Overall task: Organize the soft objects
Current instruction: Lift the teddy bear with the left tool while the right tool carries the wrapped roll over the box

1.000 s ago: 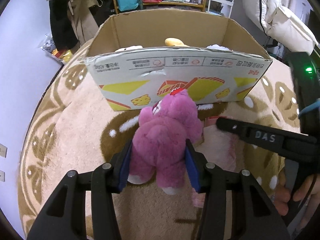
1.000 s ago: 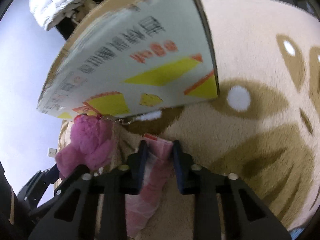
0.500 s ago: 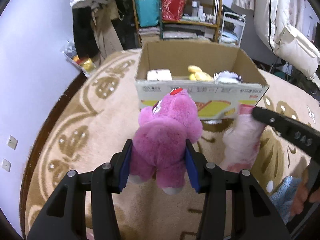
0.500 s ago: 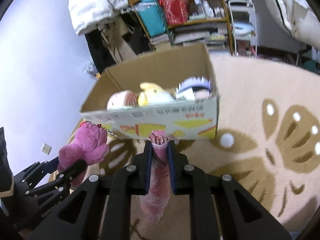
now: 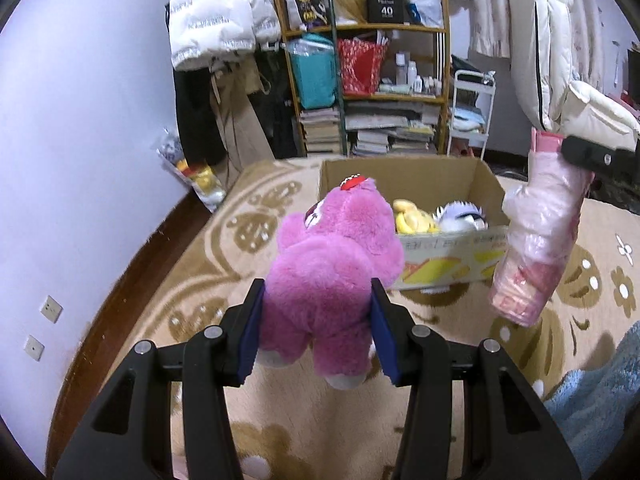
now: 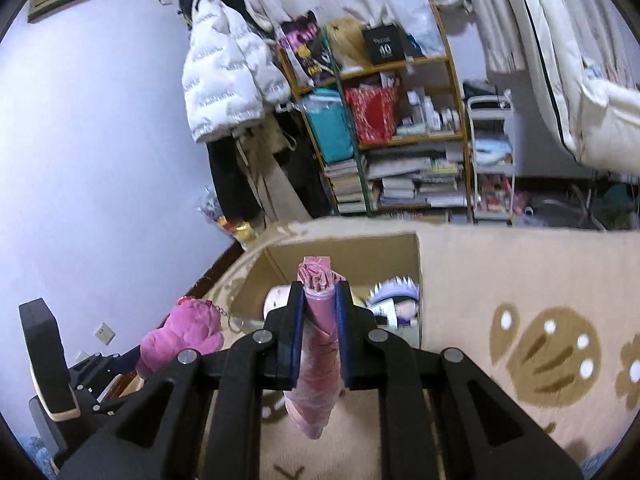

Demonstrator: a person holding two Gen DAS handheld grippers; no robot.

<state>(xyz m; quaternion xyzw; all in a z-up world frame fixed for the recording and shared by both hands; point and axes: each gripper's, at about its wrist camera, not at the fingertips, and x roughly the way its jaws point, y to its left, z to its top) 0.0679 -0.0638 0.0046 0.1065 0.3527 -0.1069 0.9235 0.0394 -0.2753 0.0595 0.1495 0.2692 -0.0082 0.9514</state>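
The left hand-held gripper [image 5: 318, 326] clamps a magenta plush bear [image 5: 332, 264] by its body, held in the air before the open cardboard box [image 5: 448, 252] on the beige rug [image 5: 224, 264] — the right hand-held gripper [image 6: 318, 334] pinches a pink plastic-wrapped bundle [image 6: 318, 364] (hanging down) above the box's near edge

Magenta plush bear [image 5: 332, 264], pale pink plastic-wrapped bundle [image 5: 536, 240], beige rug [image 5: 208, 280] with brown flowers, blue-padded black fingers [image 5: 250, 334]
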